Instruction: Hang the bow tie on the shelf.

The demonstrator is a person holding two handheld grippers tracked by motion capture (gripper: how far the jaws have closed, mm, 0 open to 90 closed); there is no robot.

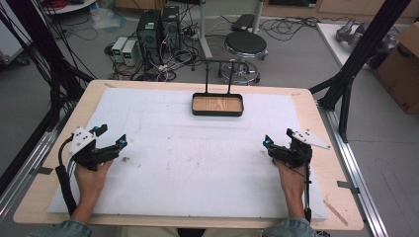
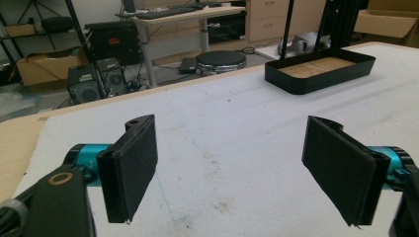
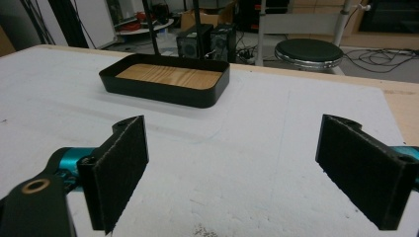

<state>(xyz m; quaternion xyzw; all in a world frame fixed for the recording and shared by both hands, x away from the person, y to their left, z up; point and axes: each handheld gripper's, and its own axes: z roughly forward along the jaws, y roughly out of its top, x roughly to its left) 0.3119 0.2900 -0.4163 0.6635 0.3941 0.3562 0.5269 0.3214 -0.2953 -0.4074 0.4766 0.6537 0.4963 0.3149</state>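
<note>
A black tray (image 1: pixel 217 113) with a wooden floor sits at the far middle of the white mat (image 1: pixel 197 163), with two thin black uprights rising behind it. My left gripper (image 1: pixel 111 136) rests on the mat near its left edge, open, nothing between its pads. My right gripper (image 1: pixel 279 138) rests near the right edge, also open and empty. In the left gripper view the left gripper (image 2: pixel 231 140) stands wide open and the tray (image 2: pixel 306 83) lies far off to the upper right. The right gripper view shows the right gripper (image 3: pixel 232 131) wide open, with the tray (image 3: pixel 163 92) ahead and left.
The mat covers a wooden table (image 1: pixel 321 148). Small dark specks mark the mat near the left gripper. Beyond the far edge stand a round stool (image 1: pixel 245 44), computer towers (image 1: pixel 158 27) and cables on the floor. Black frame posts (image 1: pixel 360 54) flank the table, and a cardboard box (image 1: pixel 402 69) sits at right.
</note>
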